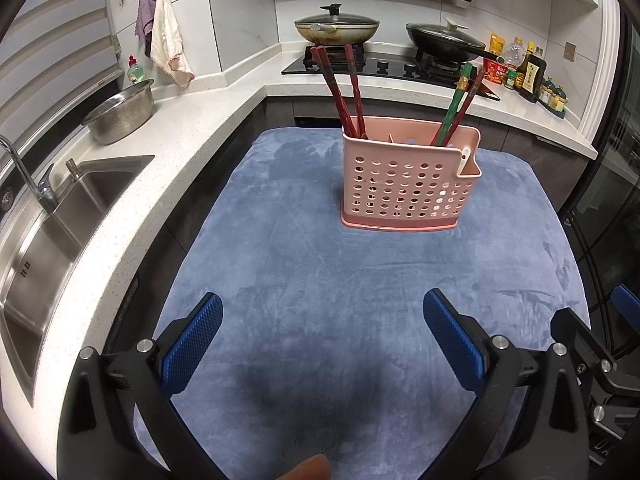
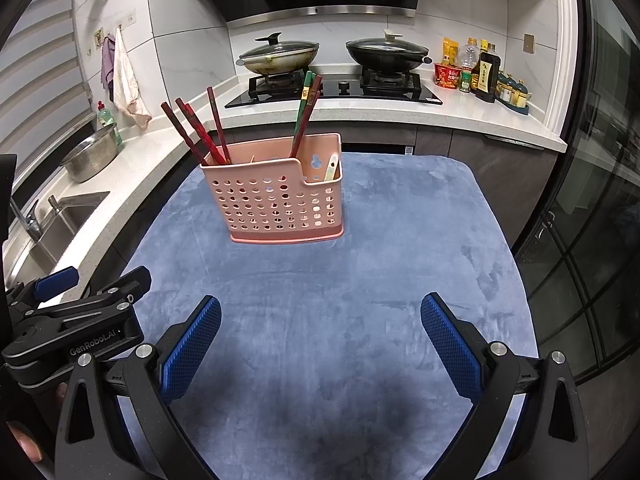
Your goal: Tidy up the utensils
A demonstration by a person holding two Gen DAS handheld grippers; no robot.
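A pink perforated utensil holder [image 1: 408, 184] stands upright on a blue cloth [image 1: 320, 280]; it also shows in the right wrist view [image 2: 280, 204]. Dark red chopsticks [image 1: 340, 92] lean in its left part, and green and red chopsticks [image 1: 456, 108] in its right part. A pale utensil handle [image 2: 331, 168] sits in the small side pocket. My left gripper [image 1: 322, 320] is open and empty, well short of the holder. My right gripper [image 2: 320, 322] is open and empty, also short of it. The left gripper's body [image 2: 76, 320] shows at the right wrist view's left edge.
A white counter [image 1: 180, 152] with a steel sink [image 1: 60, 216] and a metal colander [image 1: 120, 112] runs along the left. Behind the cloth is a stove with two lidded pans [image 1: 336, 26]. Sauce bottles [image 1: 524, 68] stand at the back right. A glass door [image 2: 592, 200] is on the right.
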